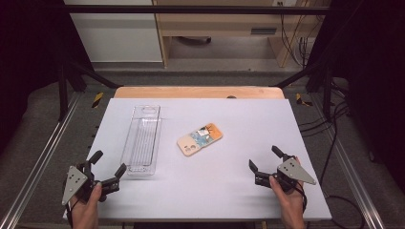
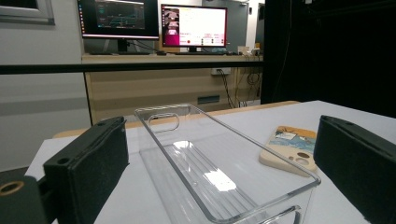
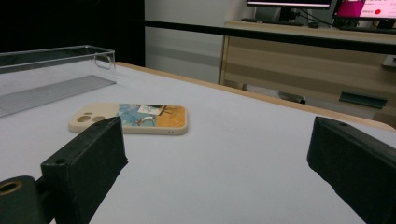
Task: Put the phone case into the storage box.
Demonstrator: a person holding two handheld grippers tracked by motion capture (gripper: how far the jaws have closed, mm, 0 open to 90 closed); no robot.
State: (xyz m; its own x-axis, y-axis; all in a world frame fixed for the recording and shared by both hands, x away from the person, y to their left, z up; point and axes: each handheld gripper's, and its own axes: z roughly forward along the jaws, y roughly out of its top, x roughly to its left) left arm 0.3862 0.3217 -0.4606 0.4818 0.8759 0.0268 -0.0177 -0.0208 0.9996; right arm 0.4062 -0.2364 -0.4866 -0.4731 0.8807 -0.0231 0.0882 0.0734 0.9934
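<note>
A white-topped table [image 1: 215, 191] with a pale wooden far edge carries a long, clear plastic tray [image 1: 142, 139] left of centre, lying lengthwise away from the person. Just right of it, apart, a cream phone case with a blue and orange picture [image 1: 200, 139] lies flat and slantwise. At the near left corner, the left gripper [image 1: 108, 166] sits just beside the tray's near end, jaws wide apart and empty. Near the right edge, the right gripper [image 1: 264, 158] points toward the case, well apart from it, jaws likewise spread, holding nothing.
</note>
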